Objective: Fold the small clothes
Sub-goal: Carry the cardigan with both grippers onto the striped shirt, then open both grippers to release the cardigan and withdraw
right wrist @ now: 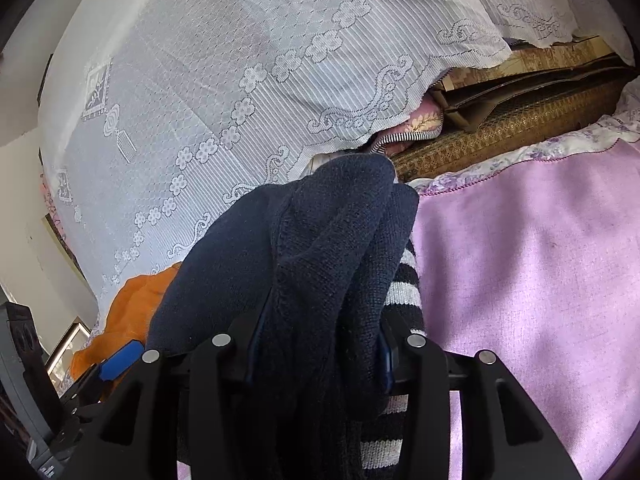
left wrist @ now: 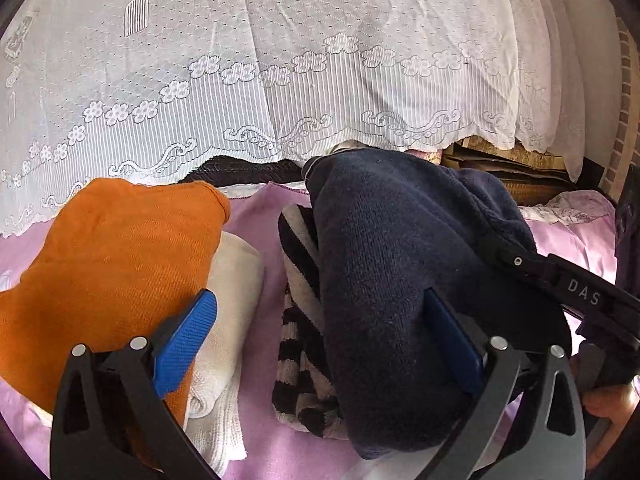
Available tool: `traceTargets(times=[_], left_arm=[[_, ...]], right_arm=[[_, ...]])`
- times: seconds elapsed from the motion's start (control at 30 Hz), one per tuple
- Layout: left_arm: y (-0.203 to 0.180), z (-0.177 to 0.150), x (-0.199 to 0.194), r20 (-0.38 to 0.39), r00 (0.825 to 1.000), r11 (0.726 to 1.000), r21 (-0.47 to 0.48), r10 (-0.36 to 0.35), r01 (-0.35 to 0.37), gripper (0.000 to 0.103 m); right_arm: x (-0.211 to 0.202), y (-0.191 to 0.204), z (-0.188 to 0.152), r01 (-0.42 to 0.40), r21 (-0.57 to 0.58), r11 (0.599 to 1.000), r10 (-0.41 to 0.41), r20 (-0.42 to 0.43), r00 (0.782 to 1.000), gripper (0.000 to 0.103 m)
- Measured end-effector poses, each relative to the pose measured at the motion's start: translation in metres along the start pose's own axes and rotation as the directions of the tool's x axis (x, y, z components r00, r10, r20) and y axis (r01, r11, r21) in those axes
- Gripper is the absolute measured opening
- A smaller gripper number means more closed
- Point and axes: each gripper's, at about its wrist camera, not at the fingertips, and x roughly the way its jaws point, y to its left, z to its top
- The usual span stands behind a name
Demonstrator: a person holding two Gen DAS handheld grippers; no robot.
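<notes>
The right gripper (right wrist: pixel 320 340) clamped a bunched navy knit garment (left wrist: pixel 400 280) above the purple bedspread (right wrist: pixel 540 260), over a striped knit (left wrist: pixel 298 360); the left gripper's (left wrist: pixel 320 332) jaws stood wide. The thick fold could slip loose, undoing the fold

A: What is the right gripper (right wrist: pixel 316 350) doing?

B: Its blue pads (right wrist: pixel 385 354) are clamped on a bunched navy knit garment (right wrist: pixel 320 248), which rises toward twelve o'clock.

A: Anything under the knit?

B: A black-and-white striped garment (right wrist: pixel 404 296), peeking out at its three o'clock side, lying on the lilac bedsheet (right wrist: pixel 532 264).

A: And over at nine o'clock?

B: An orange cloth (right wrist: pixel 132 300), with the left gripper (right wrist: pixel 116 362) and its blue pad just in front of it at eight o'clock.

A: Behind all this?

B: A white lace curtain (right wrist: pixel 224 92) fills ten to twelve o'clock. At two o'clock sit a woven mat (right wrist: pixel 520 120) and a floral pillow (right wrist: pixel 424 118).
</notes>
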Motion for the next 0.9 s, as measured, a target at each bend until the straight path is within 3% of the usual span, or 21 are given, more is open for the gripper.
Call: traceTargets(times=[0.27,0.33,0.37,0.7,0.9], left_arm=[[-0.011,-0.004,-0.005,0.038,0.997,0.996,0.045,0.074,-0.075,0.099],[-0.015,-0.006,-0.008,0.055,0.994,0.993,0.055,0.100,-0.103,0.099],[-0.016,-0.006,-0.009,0.060,0.992,0.992,0.058,0.109,-0.112,0.099],[-0.016,-0.009,-0.017,0.061,0.991,0.992,0.043,0.117,-0.120,0.099],[-0.021,-0.010,-0.029,0.089,0.986,0.989,0.045,0.140,-0.144,0.099]], right_arm=[[-0.006,-0.003,-0.005,-0.038,0.009,0.999,0.037,0.023,0.999,0.059],[-0.012,0.001,-0.006,-0.002,-0.011,1.000,0.002,0.038,0.999,0.075],[-0.015,0.002,-0.007,0.019,-0.015,1.000,-0.019,0.046,0.999,0.077],[-0.035,0.003,-0.016,0.038,-0.024,0.999,-0.036,0.065,0.997,0.077],[-0.028,-0.005,-0.018,0.066,0.007,0.998,-0.066,0.002,0.998,0.085]])
